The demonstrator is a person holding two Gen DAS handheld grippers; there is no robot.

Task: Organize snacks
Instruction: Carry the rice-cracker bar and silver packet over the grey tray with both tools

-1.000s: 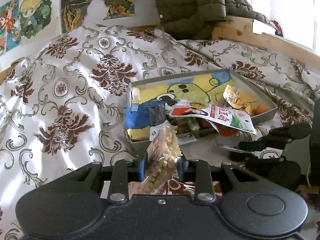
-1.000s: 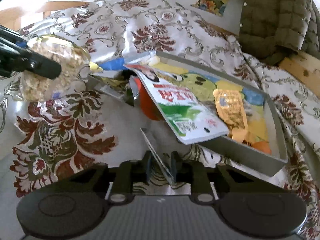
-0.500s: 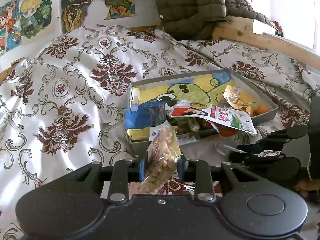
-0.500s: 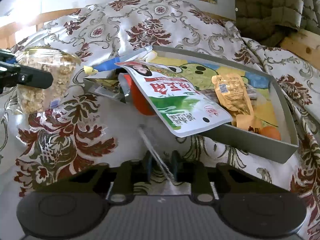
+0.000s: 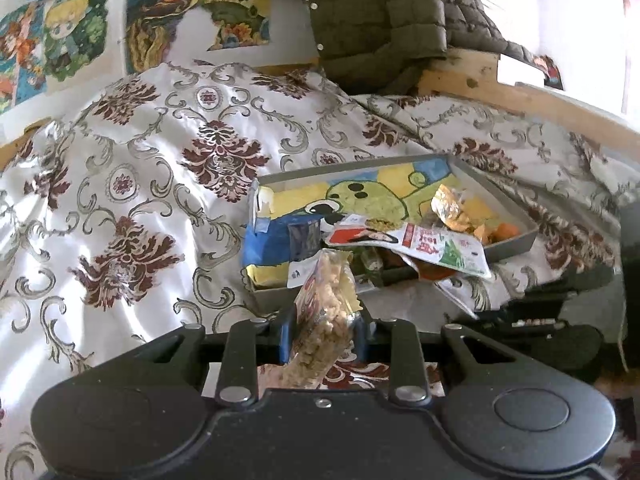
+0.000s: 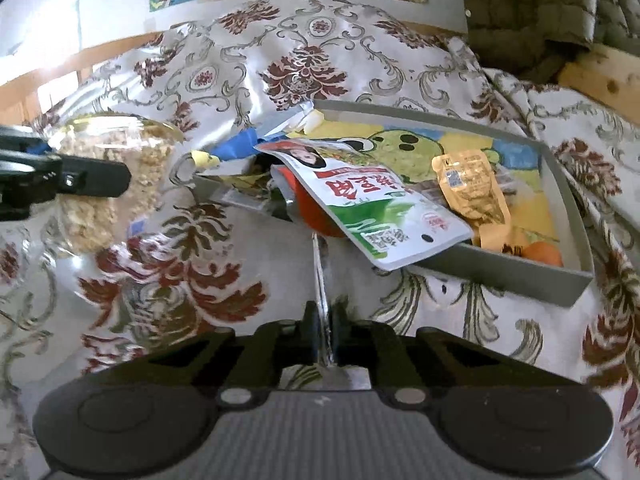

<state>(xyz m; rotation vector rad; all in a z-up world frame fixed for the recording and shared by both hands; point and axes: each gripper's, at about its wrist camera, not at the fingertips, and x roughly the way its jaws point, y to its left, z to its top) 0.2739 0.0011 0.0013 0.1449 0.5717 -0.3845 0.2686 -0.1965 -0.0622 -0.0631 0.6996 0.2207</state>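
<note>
left gripper (image 5: 322,332): fingers pinching a clear bag of puffed snacks (image 5: 326,312), held above the bedspread (image 5: 132,200) | right gripper (image 6: 322,334): fingers pressed together on a thin clear wrapper (image 6: 319,276) | tray (image 6: 500,276): on the bed, green-and-white packet (image 6: 384,216) overhanging its near edge

Damask-patterned bedspread (image 5: 168,184) spread across the bed; olive quilted jacket (image 5: 372,20) heaped behind; cartoon posters (image 5: 76,36) on the wall; wooden rail (image 5: 500,96) alongside.

Tray (image 6: 500,276) on bedspread (image 5: 132,184); large pouch (image 6: 384,216) overhangs near rim, small packet (image 6: 472,188) inside tray. Jacket (image 5: 372,24) behind, on bed frame (image 5: 520,100).
</note>
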